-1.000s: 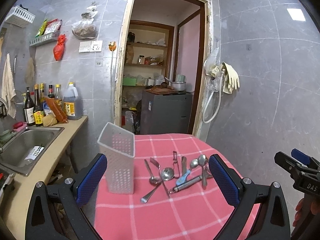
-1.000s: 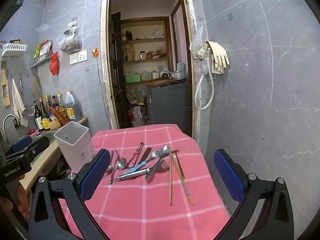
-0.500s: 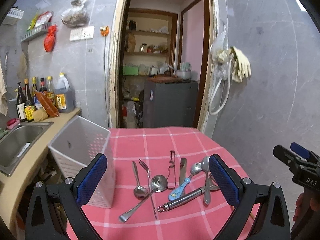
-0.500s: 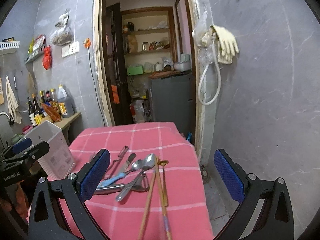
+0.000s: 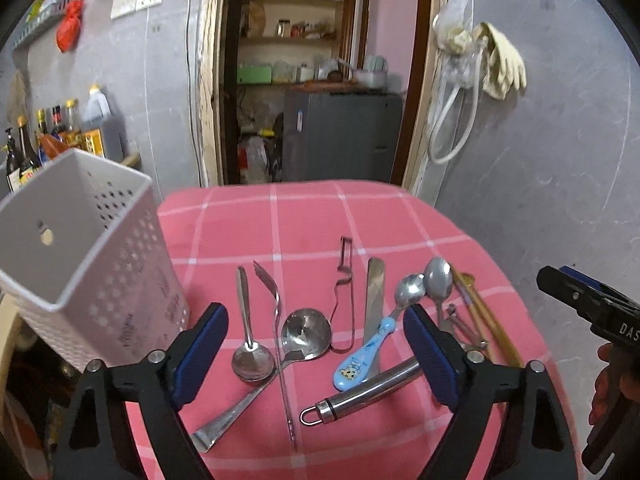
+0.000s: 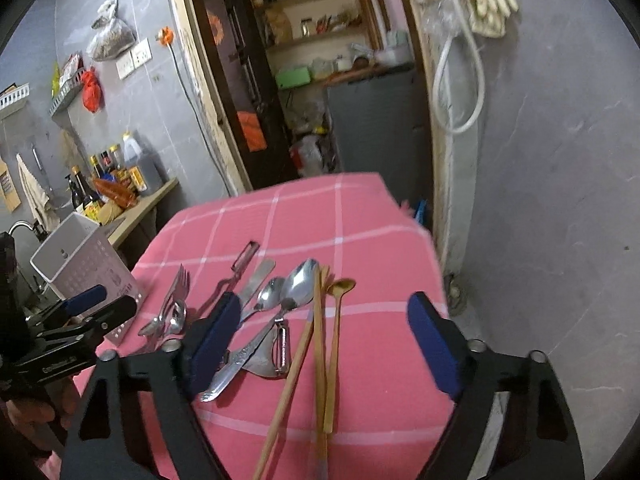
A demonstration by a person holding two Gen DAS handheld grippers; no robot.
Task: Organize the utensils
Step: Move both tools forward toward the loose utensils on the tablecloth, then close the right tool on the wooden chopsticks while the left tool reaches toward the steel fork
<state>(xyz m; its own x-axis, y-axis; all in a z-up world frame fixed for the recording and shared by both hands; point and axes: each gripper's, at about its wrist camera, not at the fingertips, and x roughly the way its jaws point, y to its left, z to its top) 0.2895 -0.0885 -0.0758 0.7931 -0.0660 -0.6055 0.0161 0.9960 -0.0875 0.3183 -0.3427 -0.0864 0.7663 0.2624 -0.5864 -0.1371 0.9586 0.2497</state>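
Observation:
Several utensils lie loose on the pink checked tablecloth point(image 5: 312, 216): a fork point(image 5: 276, 320), a ladle point(image 5: 306, 334), a small spoon point(image 5: 250, 356), a blue-handled spoon point(image 5: 372, 348), a steel handle point(image 5: 360, 394). A white perforated utensil holder point(image 5: 84, 260) stands at the left. My left gripper point(image 5: 316, 354) is open and empty just above the fork and ladle. In the right wrist view my right gripper point(image 6: 326, 344) is open and empty above wooden chopsticks point(image 6: 304, 356), a gold spoon point(image 6: 334, 344), a peeler point(image 6: 282, 346) and a large spoon point(image 6: 300, 280). The holder point(image 6: 86, 268) shows at its left.
A counter with bottles point(image 5: 60, 128) and a sink lies left of the table. An open doorway point(image 5: 316, 80) with shelves and a grey cabinet point(image 5: 340, 136) is behind. A grey tiled wall with hung gloves point(image 5: 500, 60) and hose stands close on the right.
Both grippers have moved forward and down towards the utensils. The holder now looms large at the left of the left wrist view. Both stay open and empty.

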